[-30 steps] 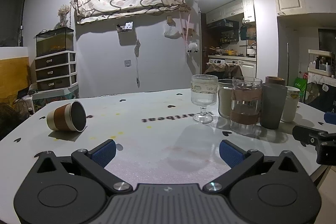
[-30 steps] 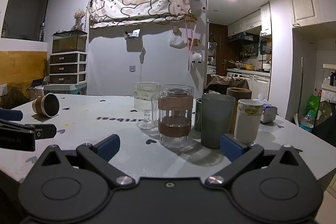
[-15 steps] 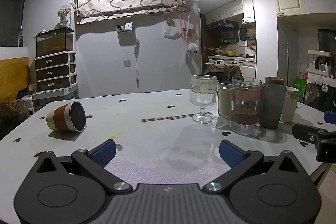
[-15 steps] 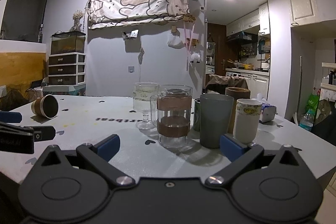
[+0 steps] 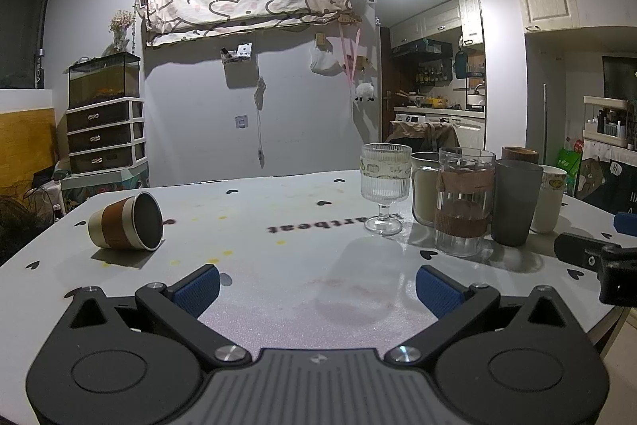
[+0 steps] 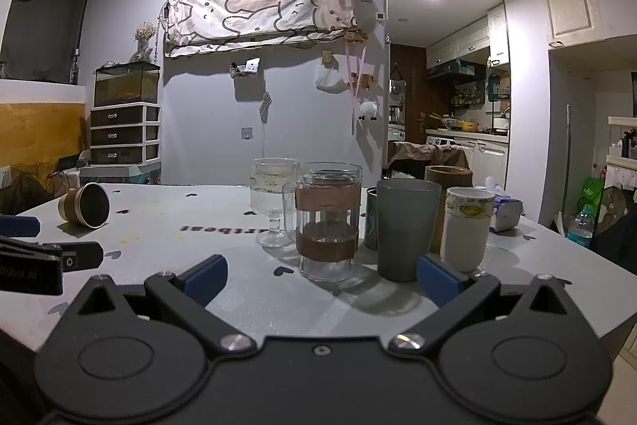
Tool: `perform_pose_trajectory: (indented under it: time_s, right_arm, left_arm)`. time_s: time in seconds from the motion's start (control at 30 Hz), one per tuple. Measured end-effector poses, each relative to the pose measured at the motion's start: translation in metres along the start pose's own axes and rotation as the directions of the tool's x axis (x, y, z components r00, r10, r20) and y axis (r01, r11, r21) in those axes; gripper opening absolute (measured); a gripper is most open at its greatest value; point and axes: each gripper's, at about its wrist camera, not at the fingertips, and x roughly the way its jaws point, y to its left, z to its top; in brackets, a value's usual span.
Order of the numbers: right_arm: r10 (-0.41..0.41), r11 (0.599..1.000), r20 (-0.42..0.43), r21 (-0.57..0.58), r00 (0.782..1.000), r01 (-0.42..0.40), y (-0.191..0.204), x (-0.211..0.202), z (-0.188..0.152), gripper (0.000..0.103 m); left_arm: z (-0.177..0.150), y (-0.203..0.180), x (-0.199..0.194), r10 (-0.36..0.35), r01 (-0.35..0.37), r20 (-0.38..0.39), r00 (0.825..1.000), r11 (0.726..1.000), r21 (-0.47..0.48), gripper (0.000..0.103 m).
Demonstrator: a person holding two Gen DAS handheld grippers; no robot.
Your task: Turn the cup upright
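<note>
Since almost nothing has moved over the last second, you haven't started the approach yet. Left wrist view: your left gripper (image 5: 316, 287) sits low over the desk (image 5: 302, 289), fingers (image 5: 197, 287) spread wide with nothing between them; the brown-banded cup (image 5: 126, 222) lies on its side far left, mouth facing the camera, well apart from the fingers. The cluster of upright glasses (image 5: 462, 200) has drifted only a hair in frame. Right wrist view: your right gripper (image 6: 321, 277) is also spread and empty, pointed at the cluster; the cup (image 6: 84, 206) is off at far left, beyond the left gripper's tip. Task is still at zero; my call is left takes it.
</note>
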Motion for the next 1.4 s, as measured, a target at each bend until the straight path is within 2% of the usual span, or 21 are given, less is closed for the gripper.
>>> perform_pose_trajectory:
  time_s: [1.4]
  right_arm:
    - [-0.012,1.000,0.007,0.008,1.000,0.012,0.0007,-0.0043,0.0051,0.103]
  left_arm:
    - [0.0007,0.0002,-0.0019,0.003,-0.003,0.004,1.000,1.000,-0.002,0.103]
